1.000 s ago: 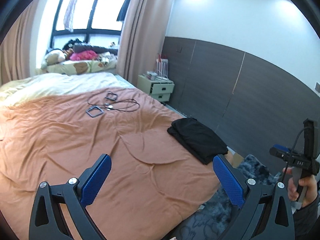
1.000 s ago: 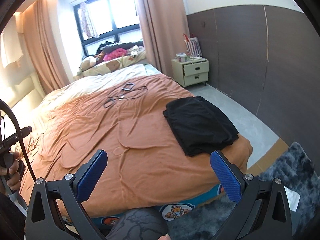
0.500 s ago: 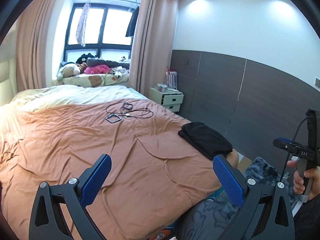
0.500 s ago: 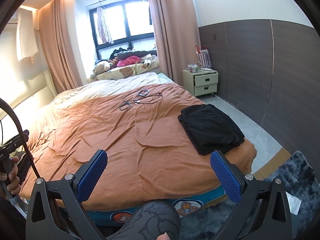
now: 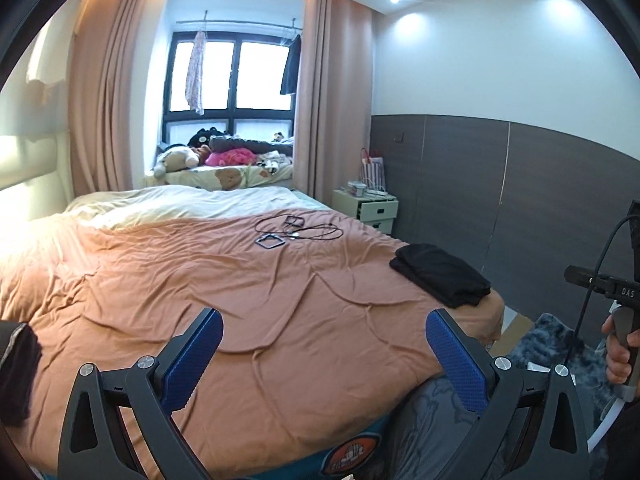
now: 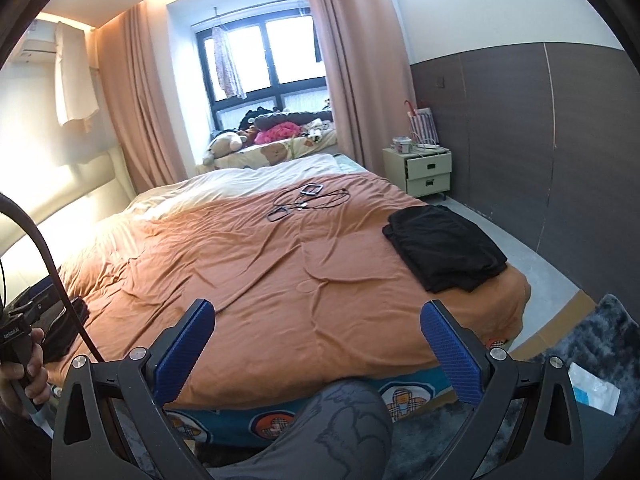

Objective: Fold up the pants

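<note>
Black pants [image 5: 440, 274] [image 6: 444, 248] lie folded into a flat rectangle near the right front corner of the bed's orange cover [image 5: 248, 300] [image 6: 256, 272]. My left gripper [image 5: 322, 332] is held above the bed's near edge, open, nothing between its blue pads. Open and empty as well, my right gripper [image 6: 316, 320] hangs over the foot of the bed. Both grippers are well short of the pants and touch nothing.
Black cables with small square frames [image 5: 298, 232] [image 6: 308, 200] lie mid-bed. A dark bundle [image 6: 64, 320] sits at the bed's left edge. A nightstand [image 6: 428, 172] stands by the dark wall. A grey rug [image 6: 600, 340] and the person's knee [image 6: 344, 420] are below.
Both grippers have risen and drawn back from the bed, so more of the room shows. The folded pants have stayed in place. Both grippers have stayed open.
</note>
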